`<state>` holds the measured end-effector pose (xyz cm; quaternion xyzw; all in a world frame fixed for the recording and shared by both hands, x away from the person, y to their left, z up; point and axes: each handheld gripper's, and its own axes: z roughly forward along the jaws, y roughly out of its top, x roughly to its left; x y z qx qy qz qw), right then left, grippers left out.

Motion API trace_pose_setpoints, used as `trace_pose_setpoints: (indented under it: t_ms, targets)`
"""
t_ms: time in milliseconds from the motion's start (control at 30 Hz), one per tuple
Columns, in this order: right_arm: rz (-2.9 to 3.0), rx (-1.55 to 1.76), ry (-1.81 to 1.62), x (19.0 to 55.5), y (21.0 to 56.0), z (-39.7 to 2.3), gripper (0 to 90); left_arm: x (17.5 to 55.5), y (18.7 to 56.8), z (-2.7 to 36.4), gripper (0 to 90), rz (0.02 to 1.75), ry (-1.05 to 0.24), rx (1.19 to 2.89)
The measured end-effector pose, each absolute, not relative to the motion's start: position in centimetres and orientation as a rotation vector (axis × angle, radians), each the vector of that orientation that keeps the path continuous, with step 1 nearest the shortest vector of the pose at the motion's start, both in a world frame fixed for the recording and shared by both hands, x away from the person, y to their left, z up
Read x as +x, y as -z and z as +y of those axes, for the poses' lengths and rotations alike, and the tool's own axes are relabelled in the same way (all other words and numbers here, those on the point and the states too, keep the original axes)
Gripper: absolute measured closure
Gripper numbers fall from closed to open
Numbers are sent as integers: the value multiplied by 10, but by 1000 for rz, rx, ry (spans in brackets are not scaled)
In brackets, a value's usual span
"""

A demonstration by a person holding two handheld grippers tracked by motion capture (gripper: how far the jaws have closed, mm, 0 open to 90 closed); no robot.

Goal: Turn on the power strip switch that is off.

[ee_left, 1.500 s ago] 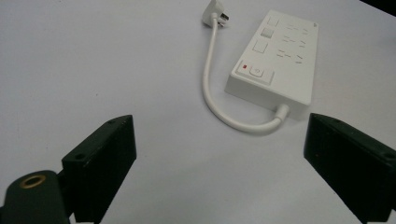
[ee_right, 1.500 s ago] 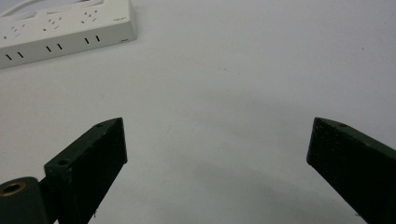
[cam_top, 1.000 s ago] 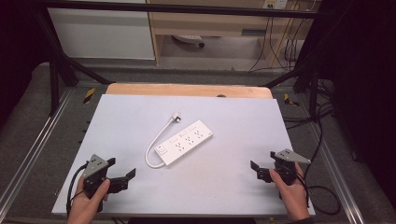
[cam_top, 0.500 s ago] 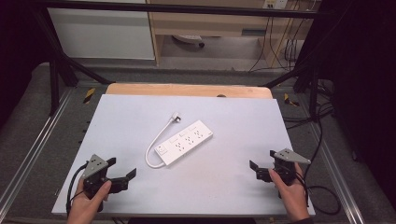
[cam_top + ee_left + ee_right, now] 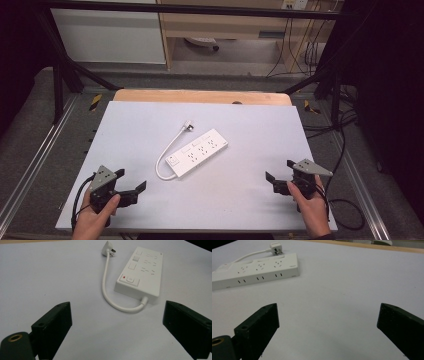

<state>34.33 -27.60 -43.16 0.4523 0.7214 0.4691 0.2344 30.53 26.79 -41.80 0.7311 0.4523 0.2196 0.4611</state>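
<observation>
White board [image 5: 125, 125] underneath, and little has changed since a second ago: the left gripper [image 5: 131, 186] sits where it was at the near left corner, jaws spread wide with nothing between them. Mid-table, the white power strip [image 5: 197, 152] lies flat and untouched, cord [image 5: 167, 152] looping to its plug [image 5: 188, 126]. Near right, the right gripper [image 5: 278, 175] has barely nudged, jaws likewise spread.

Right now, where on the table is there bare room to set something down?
Free: far corners either side of the white plastic power strip, and the near strip between the left hand-held gripper and right hand-held gripper. Only the centre is occupied.
</observation>
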Motion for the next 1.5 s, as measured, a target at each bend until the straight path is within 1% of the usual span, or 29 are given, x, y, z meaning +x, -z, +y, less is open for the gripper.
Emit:
trace_pose_setpoints:
  t_ms: [367, 433, 600, 700, 1067, 1133, 1400, 1433, 1467, 1500]
  targets:
    - [2006, 1199, -1346, 342, 425, -261, 29, 306, 419, 270, 82, 1127, -543, 1802]
    - [2008, 1192, -1362, 342, 419, -251, 30, 306, 419, 270, 66, 1129, -543, 1802]
    - [2009, 1158, -1375, 344, 404, -235, 46, 306, 420, 271, 65, 1131, -546, 1810]
    - [2014, 1137, -1388, 349, 394, -225, 61, 305, 420, 271, 65, 1129, -544, 1810]
    - [2079, 1096, -1404, 382, 369, -183, 48, 306, 420, 271, 65, 1136, -543, 1815]
    - [2092, 1078, -1391, 391, 364, -170, 72, 305, 420, 271, 66, 1132, -544, 1819]
    - [2067, 1079, -1425, 403, 357, -153, 127, 305, 421, 272, 66, 1141, -541, 1822]
    - [2062, 1073, -1433, 405, 357, -151, 165, 305, 421, 272, 65, 1142, -541, 1824]
    - [2062, 1073, -1433, 405, 357, -151, 165, 305, 421, 272, 65, 1143, -542, 1823]
    - [2049, 1070, -1438, 406, 356, -149, 196, 306, 421, 272, 65, 1142, -541, 1824]
